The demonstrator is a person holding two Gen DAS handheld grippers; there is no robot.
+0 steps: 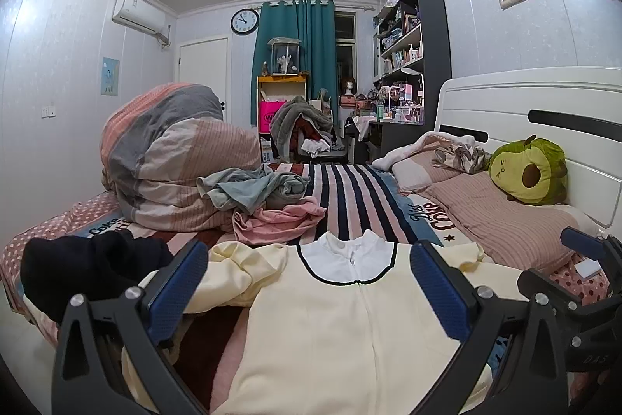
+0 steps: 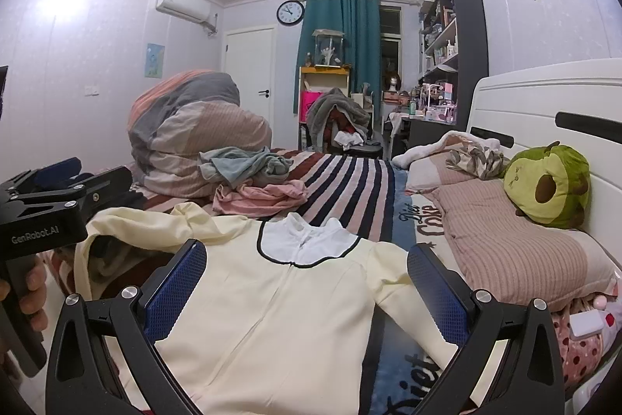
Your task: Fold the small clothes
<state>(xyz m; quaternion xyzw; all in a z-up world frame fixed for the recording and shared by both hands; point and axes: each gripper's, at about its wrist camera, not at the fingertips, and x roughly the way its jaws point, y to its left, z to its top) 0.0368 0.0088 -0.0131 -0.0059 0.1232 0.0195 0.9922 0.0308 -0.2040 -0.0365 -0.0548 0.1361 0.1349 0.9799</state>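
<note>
A: One cream garment [image 1: 330, 329] lies flat, front up, on the striped bed [image 1: 361, 197], under both my tools. Left gripper [image 1: 307, 282] and right gripper [image 2: 307, 282] gape wide, holding nothing.

B: Risks?

A: I reckon its bunched left sleeve [image 1: 241, 271] could fold crooked. Beyond: one pink garment [image 1: 280, 220], one grey-blue [image 1: 248, 189], one black [image 1: 89, 267].

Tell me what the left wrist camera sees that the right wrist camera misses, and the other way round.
Only the left wrist view shows the black garment at the bed's left edge in full, and the open left gripper from behind.

Only the right wrist view shows the person's left hand gripping its handle, the door handle, and the open right gripper from behind.

Both show the cream garment lying front-up with its white collar, the pink garment, and the avocado plush.
</note>
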